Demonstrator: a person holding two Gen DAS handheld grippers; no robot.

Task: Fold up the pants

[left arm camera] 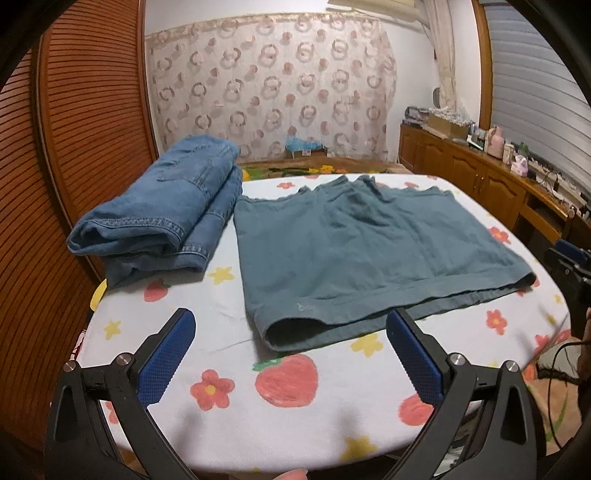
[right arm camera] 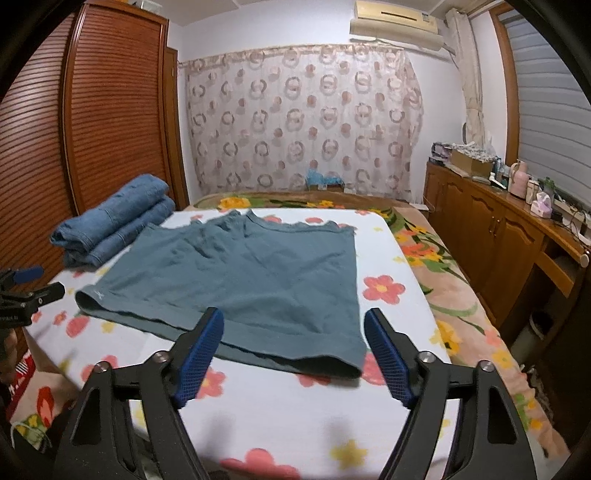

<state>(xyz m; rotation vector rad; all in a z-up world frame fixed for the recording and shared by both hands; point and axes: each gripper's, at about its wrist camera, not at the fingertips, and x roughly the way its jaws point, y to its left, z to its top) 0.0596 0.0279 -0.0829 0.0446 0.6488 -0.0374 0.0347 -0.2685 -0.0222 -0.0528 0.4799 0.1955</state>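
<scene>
teal pants [left arm camera: 354,254] flat (unfolded), hand-held grippers apart

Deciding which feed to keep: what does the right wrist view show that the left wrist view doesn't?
Only the right wrist view shows the air conditioner and the right gripper, open. Only the left wrist view shows the left gripper, open, and a strawberry print in front of the shorts. Both show the teal shorts lying flat, folded jeans beside them, and the floral sheet.
</scene>
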